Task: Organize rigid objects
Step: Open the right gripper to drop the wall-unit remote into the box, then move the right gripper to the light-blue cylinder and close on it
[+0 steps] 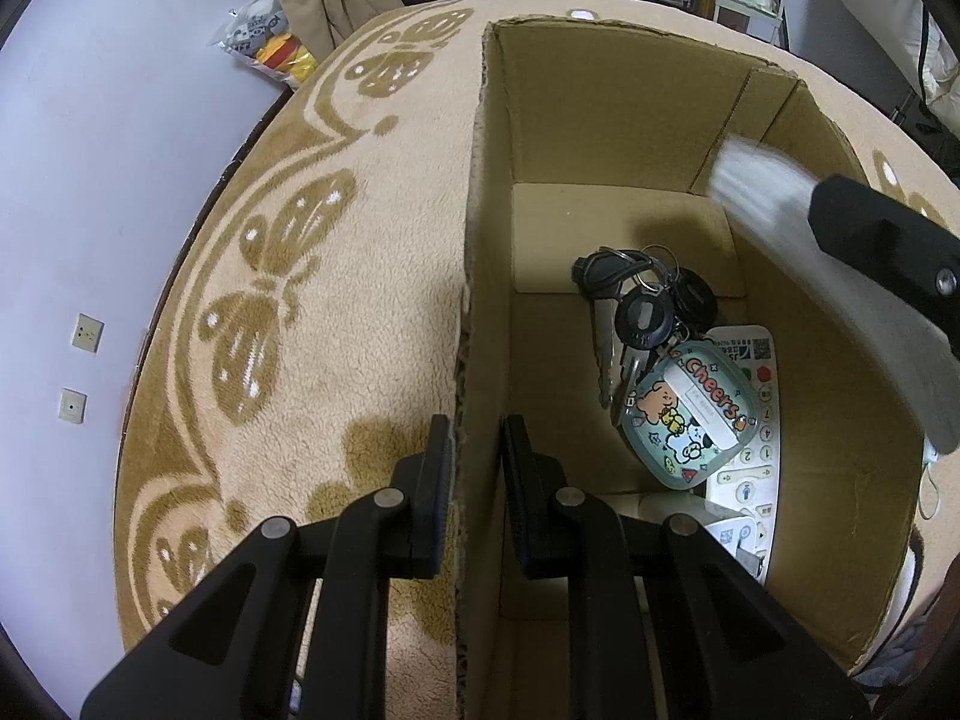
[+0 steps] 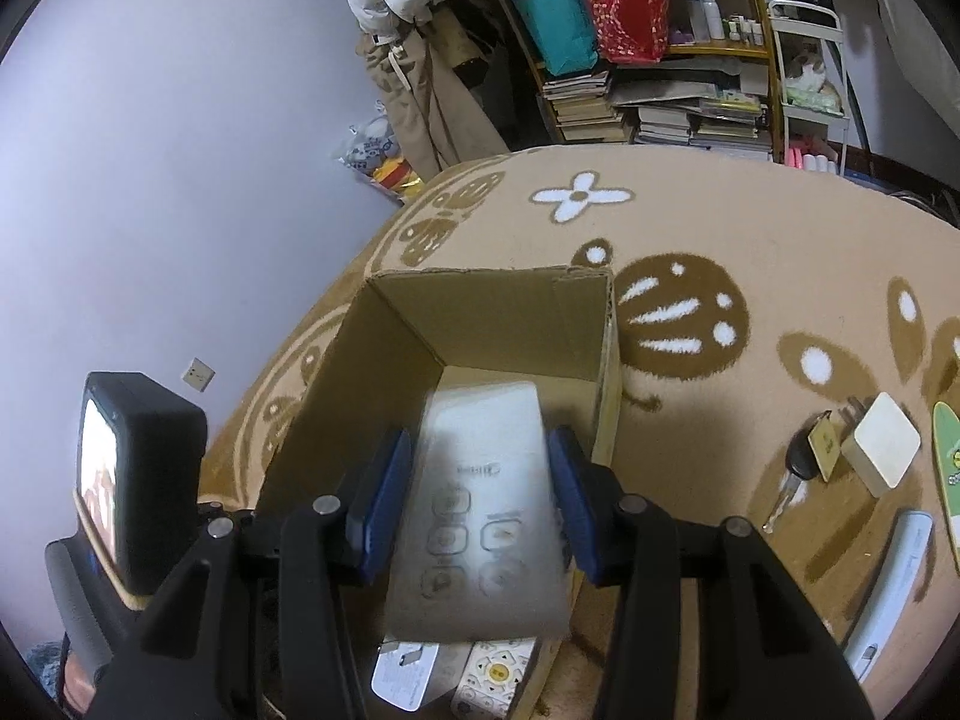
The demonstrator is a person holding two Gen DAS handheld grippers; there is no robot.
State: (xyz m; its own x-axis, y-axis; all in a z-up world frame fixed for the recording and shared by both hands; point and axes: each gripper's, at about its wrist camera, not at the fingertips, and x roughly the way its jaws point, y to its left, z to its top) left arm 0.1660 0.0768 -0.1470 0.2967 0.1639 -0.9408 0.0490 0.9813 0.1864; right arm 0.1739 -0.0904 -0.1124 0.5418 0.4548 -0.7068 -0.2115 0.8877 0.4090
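Observation:
An open cardboard box stands on a patterned rug. My left gripper is shut on the box's left wall, one finger inside and one outside. Inside lie a bunch of keys with a "Cheers" cartoon tag, a white remote with buttons and other white items. My right gripper is shut on a white remote control and holds it over the box opening; it shows blurred in the left wrist view.
On the rug right of the box lie a key, a white square charger, a green mini skateboard and a long white remote. Shelves with books stand behind. The left gripper's camera unit is at the left.

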